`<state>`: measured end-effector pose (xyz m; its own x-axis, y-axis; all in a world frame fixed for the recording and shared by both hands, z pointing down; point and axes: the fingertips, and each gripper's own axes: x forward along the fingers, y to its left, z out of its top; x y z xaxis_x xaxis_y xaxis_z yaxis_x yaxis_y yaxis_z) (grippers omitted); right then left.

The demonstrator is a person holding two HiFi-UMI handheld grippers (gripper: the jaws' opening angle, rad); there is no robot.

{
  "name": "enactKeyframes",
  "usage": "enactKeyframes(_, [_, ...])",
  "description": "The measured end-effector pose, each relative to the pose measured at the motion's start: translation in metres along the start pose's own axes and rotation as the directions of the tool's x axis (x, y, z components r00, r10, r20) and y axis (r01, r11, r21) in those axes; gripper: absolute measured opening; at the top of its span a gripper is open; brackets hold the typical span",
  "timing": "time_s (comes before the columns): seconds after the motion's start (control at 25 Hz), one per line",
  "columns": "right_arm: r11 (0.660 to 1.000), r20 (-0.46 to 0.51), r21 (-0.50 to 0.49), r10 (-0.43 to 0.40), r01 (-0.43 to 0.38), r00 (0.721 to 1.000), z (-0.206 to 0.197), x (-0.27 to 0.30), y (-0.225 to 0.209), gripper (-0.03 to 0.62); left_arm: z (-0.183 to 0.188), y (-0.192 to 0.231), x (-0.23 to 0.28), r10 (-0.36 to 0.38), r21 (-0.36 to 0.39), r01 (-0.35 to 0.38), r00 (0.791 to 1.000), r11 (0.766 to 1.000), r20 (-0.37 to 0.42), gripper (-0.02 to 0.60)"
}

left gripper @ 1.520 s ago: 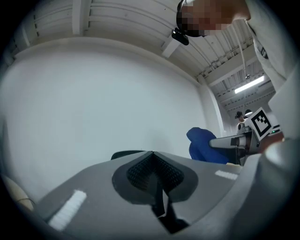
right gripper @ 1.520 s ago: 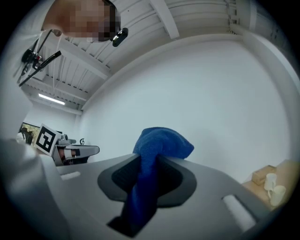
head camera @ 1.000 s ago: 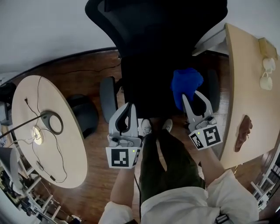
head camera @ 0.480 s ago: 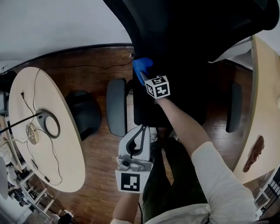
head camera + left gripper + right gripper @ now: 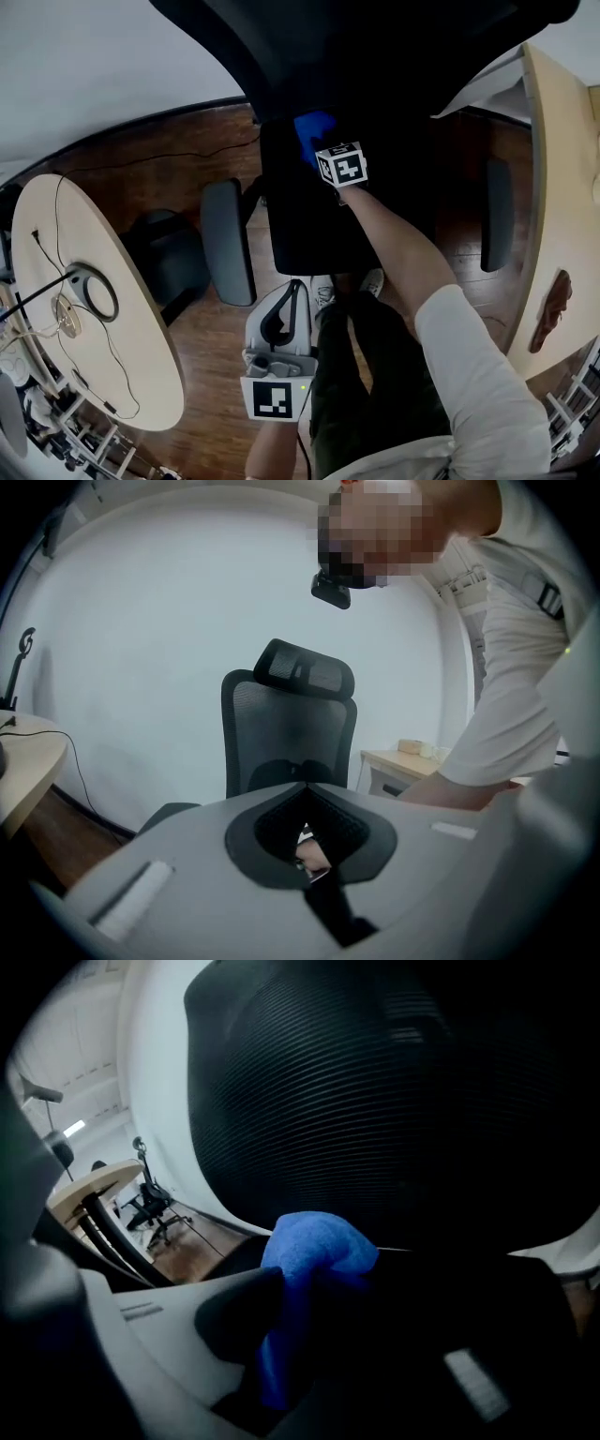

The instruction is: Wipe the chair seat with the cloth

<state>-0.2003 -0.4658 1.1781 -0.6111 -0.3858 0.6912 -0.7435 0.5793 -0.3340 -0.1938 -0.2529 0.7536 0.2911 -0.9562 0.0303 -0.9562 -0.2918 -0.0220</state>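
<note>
The black office chair's seat [image 5: 309,220] lies below its tall mesh backrest [image 5: 375,1101] in the head view. My right gripper [image 5: 319,150] reaches over the seat to its back left corner, shut on a bunched blue cloth [image 5: 309,127]. In the right gripper view the cloth [image 5: 314,1260] bulges up between the jaws of that gripper [image 5: 309,1290], close against the backrest. My left gripper [image 5: 286,292] hangs in front of the seat, off the chair. Its jaws meet with nothing between them in the left gripper view [image 5: 305,787], which faces the chair [image 5: 289,728].
Grey armrests [image 5: 228,239] [image 5: 497,211] flank the seat. A round pale table [image 5: 103,337] with a ring lamp and cables stands at the left, and a wooden desk [image 5: 562,187] at the right. The person's legs and shoes [image 5: 323,291] are at the seat's front edge.
The right gripper carried the cloth from the seat's front right across to its back left corner, then stayed near there. The left gripper drew back toward the person.
</note>
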Motion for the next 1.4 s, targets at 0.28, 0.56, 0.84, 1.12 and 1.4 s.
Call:
enactKeyframes(0.28, [0.952,-0.046,0.103,-0.286,0.289,0.957,-0.033,-0.123,-0.198,0.091,-0.004,-0.024,0.03,-0.056,-0.022,0.056,0.998,0.998,0.003,0.018])
enactKeyframes(0.56, [0.961,0.023,0.144,-0.244,0.238,0.97,-0.018,-0.138,-0.192,0.091,-0.014,-0.047,0.046,-0.108,0.0,0.108,0.994,0.994,-0.008,0.018])
enactKeyframes(0.84, [0.968,0.099,0.121,0.208,-0.219,0.973,-0.002,-0.068,0.091,0.091,0.01,-0.027,0.032,-0.06,0.001,0.06,0.998,0.998,0.016,0.018])
enactKeyframes(1.12, [0.981,-0.06,0.041,0.194,-0.192,0.979,-0.061,0.016,0.142,0.092,-0.012,0.0,-0.011,0.015,-0.028,-0.015,1.0,0.999,-0.022,0.026])
enactKeyframes(1.4, [0.996,-0.025,0.053,0.075,-0.074,0.997,-0.063,-0.029,0.045,0.091,-0.021,-0.006,-0.011,-0.019,-0.019,0.018,0.999,1.0,-0.037,0.026])
